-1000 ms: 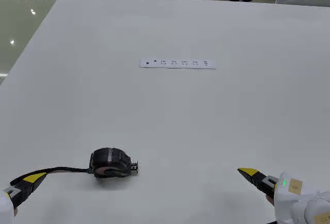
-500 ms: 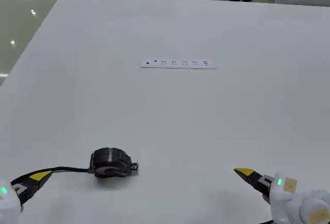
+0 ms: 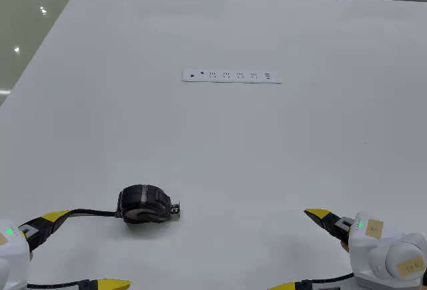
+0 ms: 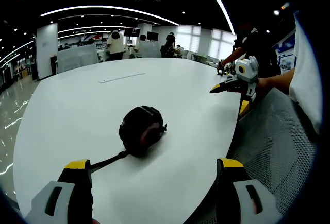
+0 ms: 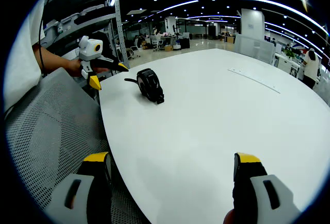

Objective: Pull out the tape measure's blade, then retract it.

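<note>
near the front edge of the white worktop [image 3: 280, 157], the left gripper [image 4: 154, 165] and the right gripper [image 5: 171, 158] hover well apart, both with jaws spread wide and holding nothing. between them, much nearer the left one, the black tape measure [image 3: 143, 205] lies on the worktop, only its hook showing at the case mouth, its black strap [image 3: 90, 213] trailing toward the left jaws. farther back, a white power strip [image 3: 231, 76] lies flat.

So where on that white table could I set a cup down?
The wide bare stretch between the tape measure and the power strip, and the right side ahead of the right gripper. It is tightest at the near left, around the tape measure and the left gripper.
</note>
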A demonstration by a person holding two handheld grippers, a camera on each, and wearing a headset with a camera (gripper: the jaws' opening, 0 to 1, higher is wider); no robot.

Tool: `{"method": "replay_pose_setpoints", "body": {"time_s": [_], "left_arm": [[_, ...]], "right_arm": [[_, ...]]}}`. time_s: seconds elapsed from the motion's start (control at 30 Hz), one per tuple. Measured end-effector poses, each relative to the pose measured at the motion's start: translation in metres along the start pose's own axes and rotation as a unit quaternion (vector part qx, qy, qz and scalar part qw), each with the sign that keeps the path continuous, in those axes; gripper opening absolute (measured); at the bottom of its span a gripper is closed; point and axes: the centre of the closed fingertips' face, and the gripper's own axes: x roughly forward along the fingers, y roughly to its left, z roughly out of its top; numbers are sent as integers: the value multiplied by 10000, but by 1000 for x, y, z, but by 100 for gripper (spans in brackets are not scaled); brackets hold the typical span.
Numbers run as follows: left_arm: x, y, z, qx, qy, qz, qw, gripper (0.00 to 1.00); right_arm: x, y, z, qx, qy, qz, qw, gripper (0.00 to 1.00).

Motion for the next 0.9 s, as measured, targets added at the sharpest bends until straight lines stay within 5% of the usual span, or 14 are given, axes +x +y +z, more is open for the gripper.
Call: {"method": "replay_pose_setpoints", "body": {"time_s": [0.9], "left_arm": [[15, 6, 2, 509, 367, -354, 9974, 94]], "right_arm": [[13, -3, 2, -188, 139, 243, 9994, 92]]}}
